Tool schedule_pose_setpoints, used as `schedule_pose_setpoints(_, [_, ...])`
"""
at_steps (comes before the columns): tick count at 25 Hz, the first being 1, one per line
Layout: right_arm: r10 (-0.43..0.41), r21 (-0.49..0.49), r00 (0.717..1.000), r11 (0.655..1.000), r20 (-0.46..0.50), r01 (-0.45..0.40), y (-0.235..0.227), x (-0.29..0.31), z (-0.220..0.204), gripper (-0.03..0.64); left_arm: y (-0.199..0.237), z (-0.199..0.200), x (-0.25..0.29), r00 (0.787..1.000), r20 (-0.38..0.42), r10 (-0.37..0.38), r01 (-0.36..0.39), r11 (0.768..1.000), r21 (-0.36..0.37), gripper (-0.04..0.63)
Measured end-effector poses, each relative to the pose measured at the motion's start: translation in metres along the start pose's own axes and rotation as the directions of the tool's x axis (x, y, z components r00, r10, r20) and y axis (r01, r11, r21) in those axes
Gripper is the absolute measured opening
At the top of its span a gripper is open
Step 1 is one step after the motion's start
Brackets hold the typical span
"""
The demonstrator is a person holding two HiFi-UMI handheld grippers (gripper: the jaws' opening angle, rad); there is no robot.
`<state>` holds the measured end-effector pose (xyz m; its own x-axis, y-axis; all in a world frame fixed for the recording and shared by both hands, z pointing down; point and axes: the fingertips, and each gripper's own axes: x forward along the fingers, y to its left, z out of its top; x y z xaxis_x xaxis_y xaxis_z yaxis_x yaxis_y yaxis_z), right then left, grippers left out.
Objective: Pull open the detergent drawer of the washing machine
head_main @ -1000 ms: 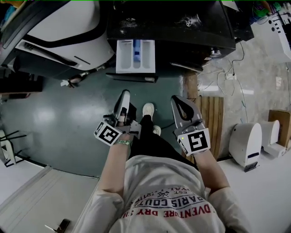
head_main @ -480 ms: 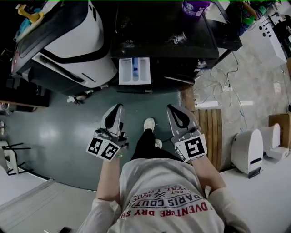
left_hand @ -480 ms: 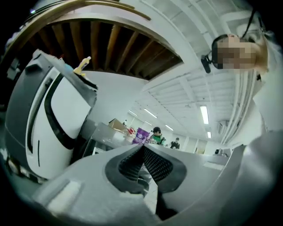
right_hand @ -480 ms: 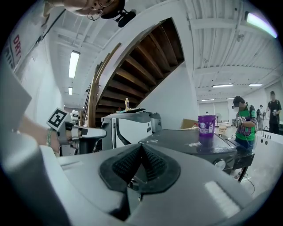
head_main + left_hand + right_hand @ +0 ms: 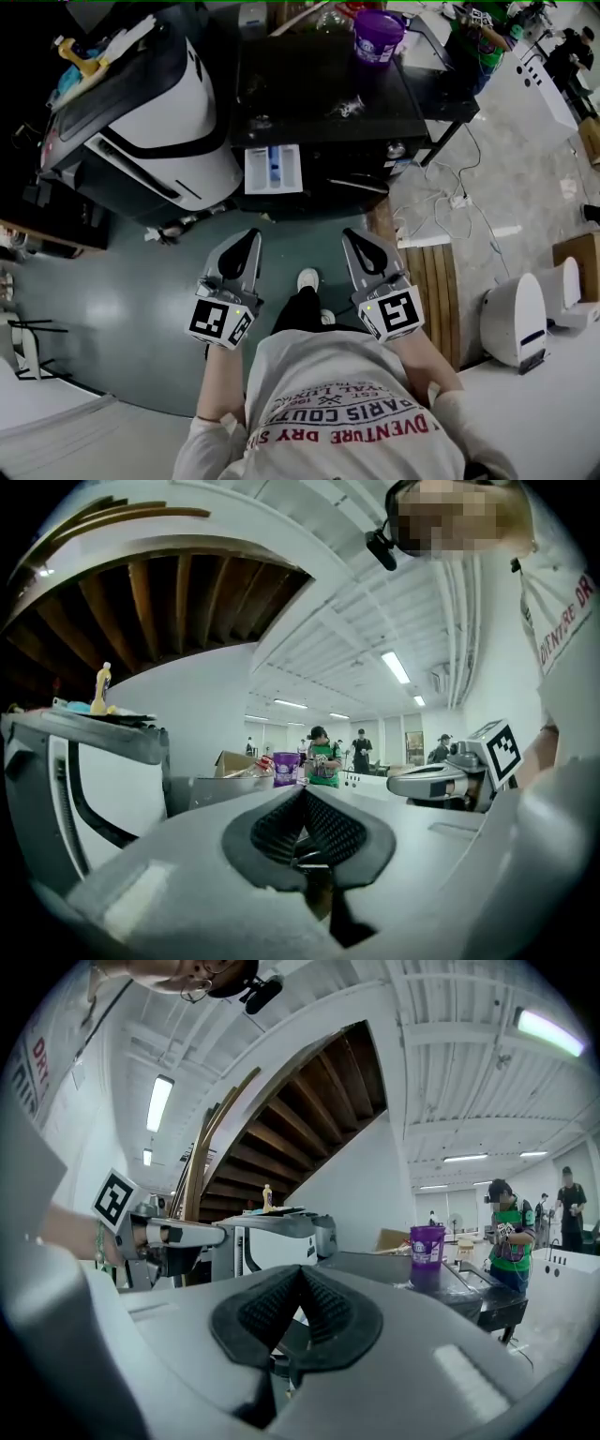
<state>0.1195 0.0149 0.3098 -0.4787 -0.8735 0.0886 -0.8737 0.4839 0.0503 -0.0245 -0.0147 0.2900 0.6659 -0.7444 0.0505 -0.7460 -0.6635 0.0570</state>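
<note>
The washing machine [image 5: 328, 89] is black-topped and stands at the top centre of the head view. Its white detergent drawer [image 5: 273, 170], with a blue middle compartment, sticks out of the front. My left gripper [image 5: 252, 233] and right gripper [image 5: 349, 233] hang side by side above the floor, well short of the drawer and touching nothing. Both are shut and empty. In the left gripper view the ribbed pads [image 5: 323, 827] meet at the left gripper's tip [image 5: 302, 794]. The right gripper [image 5: 300, 1274] shows the same in its own view.
A white and black machine [image 5: 150, 112] stands left of the washer. A purple cup [image 5: 377, 36] sits on the washer's top. Wooden slats [image 5: 433, 281], cables [image 5: 464, 202] and a white device [image 5: 511, 314] lie to the right. People stand in the far background [image 5: 323, 757].
Both grippers have risen and stayed shut. The left one has rolled, so its marker cube now faces up. The drawer looks smaller and farther away.
</note>
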Motion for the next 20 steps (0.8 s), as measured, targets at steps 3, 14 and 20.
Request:
schedule_pose_setpoints(3, [-0.008,-0.011,1.0,1.0,0.012,0.008,0.001,-0.008,0.006,0.0,-0.01,0.01,-0.001,1.0,-0.002,-0.012,0.012,0.999,0.05,-0.009])
schedule_pose_setpoints(14, [-0.015,-0.015,1.0,1.0,0.019,0.015,-0.007,-0.022,0.014,0.0,-0.027,0.02,-0.004,0.999,-0.013,-0.046,0.047,0.998,0.053,-0.009])
schedule_pose_setpoints(20, [-0.015,-0.027,1.0,1.0,0.021,0.016,-0.003,-0.021,0.014,0.0,-0.029,0.017,-0.007,0.999,-0.014,-0.048,0.049,0.997,0.061,-0.009])
